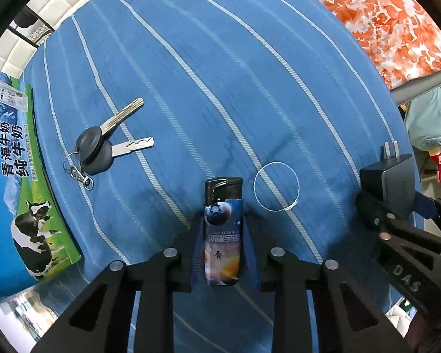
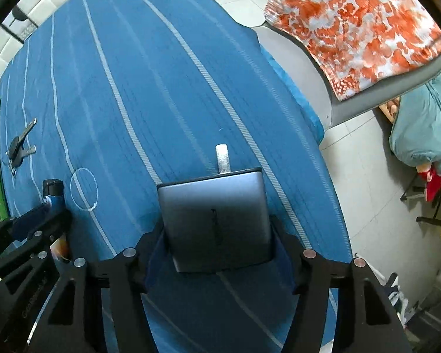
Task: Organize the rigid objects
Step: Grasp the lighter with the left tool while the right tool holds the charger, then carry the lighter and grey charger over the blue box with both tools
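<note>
The left gripper (image 1: 222,253) is clamped on a lighter (image 1: 222,232) printed with a planet and a small astronaut: the lighter stands lengthwise between the two blue pads, its black cap poking out beyond the fingertips over the blue striped cloth (image 1: 191,73). The right gripper (image 2: 219,244) grasps a grey plug adapter (image 2: 214,220), its flat body wedged between the pads and a metal prong (image 2: 222,158) sticking out ahead. Just beside the lighter's cap a white chalk circle (image 1: 276,186) is drawn on the cloth, between the two grippers. The left wrist view alone shows clearly the pair of black-headed keys (image 1: 103,144) on a ring, lying well apart to the left, and a milk carton (image 1: 20,176) with cows printed on it at the cloth's edge. The right wrist view adds the cloth's far edge, the tiled floor (image 2: 367,161) and an orange-and-white patterned cloth (image 2: 361,26) draped on a grey surface.
</note>
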The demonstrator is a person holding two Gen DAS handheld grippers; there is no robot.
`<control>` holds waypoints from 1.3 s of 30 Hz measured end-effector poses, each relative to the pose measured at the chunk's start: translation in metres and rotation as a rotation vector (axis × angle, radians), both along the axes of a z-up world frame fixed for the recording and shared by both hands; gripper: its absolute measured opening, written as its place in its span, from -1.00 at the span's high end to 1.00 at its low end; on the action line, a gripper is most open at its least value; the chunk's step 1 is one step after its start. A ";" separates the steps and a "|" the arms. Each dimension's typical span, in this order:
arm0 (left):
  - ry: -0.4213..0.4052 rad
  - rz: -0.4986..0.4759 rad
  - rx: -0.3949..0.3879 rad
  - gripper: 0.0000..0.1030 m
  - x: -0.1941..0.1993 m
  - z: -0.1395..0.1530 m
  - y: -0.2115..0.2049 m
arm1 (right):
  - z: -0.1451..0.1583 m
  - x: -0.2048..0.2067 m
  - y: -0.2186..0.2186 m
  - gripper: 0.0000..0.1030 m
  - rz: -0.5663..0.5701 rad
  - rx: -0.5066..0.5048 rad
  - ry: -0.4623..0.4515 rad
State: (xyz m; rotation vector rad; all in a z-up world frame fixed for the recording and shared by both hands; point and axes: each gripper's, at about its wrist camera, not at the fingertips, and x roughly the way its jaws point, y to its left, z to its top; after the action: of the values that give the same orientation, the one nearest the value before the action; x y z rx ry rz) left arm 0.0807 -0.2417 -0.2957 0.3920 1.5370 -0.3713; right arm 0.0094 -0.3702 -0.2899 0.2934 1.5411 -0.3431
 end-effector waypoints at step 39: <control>-0.341 0.422 -0.222 0.56 0.023 0.206 0.263 | 0.208 0.068 0.271 -0.20 0.447 0.229 -0.370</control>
State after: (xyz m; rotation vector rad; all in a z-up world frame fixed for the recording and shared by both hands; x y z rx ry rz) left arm 0.1034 0.0210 -0.0897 -0.0476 1.1898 -0.1312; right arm 0.0773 -0.0990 -0.0818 0.1704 1.2344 0.2315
